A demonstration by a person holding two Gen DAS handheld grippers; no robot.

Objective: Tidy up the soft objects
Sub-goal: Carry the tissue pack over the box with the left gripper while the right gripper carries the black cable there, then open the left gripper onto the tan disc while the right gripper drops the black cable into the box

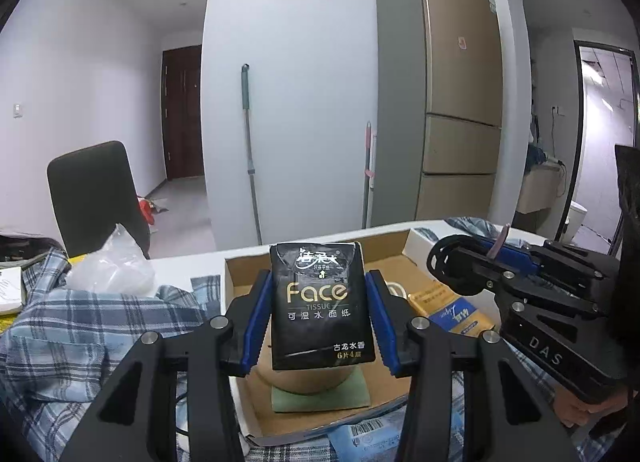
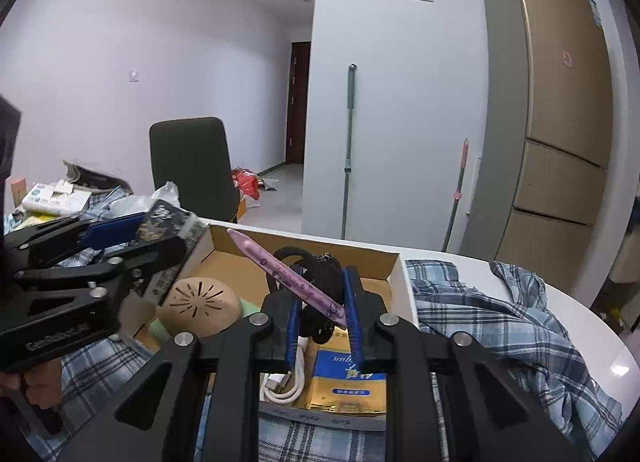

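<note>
My left gripper [image 1: 318, 302] is shut on a black "Face" tissue pack [image 1: 320, 302] and holds it upright above the open cardboard box [image 1: 240, 274]. Below it in the box lie a tan round object [image 1: 308, 380] and a green pad [image 1: 320, 398]. My right gripper [image 2: 322, 304] is shut on a black scrunchie [image 2: 320, 278] with a pink pen [image 2: 280, 270] across it, over the same box [image 2: 394, 274]. The right gripper shows in the left wrist view [image 1: 480, 266]; the left gripper shows in the right wrist view [image 2: 132, 238].
A blue-gold tissue pack [image 2: 348, 382] and a white cable [image 2: 280, 386] lie in the box. Plaid shirts [image 2: 500, 314] cover the white table [image 2: 592, 322]. A clear plastic bag [image 1: 112, 266], a dark chair [image 1: 96, 198], two mops and a fridge [image 1: 448, 102] stand beyond.
</note>
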